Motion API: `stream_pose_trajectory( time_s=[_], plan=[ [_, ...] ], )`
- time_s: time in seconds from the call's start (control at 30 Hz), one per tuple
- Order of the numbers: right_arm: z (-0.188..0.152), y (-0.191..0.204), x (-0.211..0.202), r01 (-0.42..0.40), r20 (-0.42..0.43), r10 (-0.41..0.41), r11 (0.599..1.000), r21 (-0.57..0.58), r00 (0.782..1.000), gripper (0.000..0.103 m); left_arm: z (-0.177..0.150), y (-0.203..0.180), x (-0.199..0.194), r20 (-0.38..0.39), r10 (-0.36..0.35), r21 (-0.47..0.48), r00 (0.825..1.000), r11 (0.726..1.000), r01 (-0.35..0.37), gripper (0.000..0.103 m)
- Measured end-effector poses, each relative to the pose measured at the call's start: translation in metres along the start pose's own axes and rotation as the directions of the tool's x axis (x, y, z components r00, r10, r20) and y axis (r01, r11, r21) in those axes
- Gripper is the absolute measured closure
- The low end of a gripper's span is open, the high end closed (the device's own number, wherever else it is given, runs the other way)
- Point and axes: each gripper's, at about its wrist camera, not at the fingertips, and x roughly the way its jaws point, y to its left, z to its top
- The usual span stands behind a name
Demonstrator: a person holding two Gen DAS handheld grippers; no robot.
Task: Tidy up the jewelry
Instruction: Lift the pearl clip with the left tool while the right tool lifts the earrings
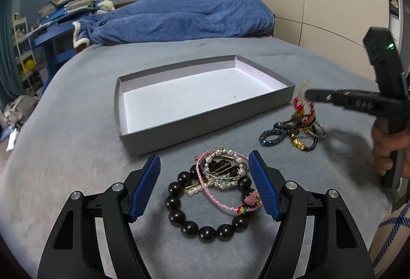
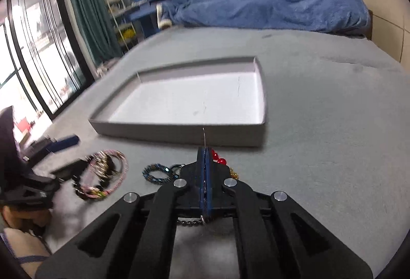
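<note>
Dark wooden beads of a large bracelet (image 1: 205,204) fill the lower centre of the left wrist view, tangled with a pearl bracelet (image 1: 225,166) and a pink cord bracelet (image 1: 223,191). The left gripper (image 1: 205,186) hangs over them, its blue pads spread wide to either side of the pile. Beyond, mid-frame, lies the grey box tray (image 1: 205,130), nothing in it. At the right edge the right gripper (image 1: 308,94) lifts a red-and-gold ornament (image 1: 302,102) above a second heap of bangles (image 1: 294,132).

From the right wrist view, the right gripper (image 2: 205,150) is pressed together on a thin pin (image 2: 204,136), red beads (image 2: 217,157) showing beside it, the box tray (image 2: 179,131) straight ahead.

Judging from this, the ornament should be carried level over the near wall and released low, so its dangling parts do not snag. No writing is legible anywhere.
</note>
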Motion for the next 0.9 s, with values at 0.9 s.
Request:
stream_pose_trajectory(
  time_s=[0.9],
  plan=[
    [-0.022, -0.048, -0.086, -0.009, 0.142, -0.017, 0.984, 0.179, 0.99, 0.102, 0.001, -0.014, 0.018, -0.083, -0.027, 0.062, 0.996, 0.998, 0.032, 0.021]
  ],
)
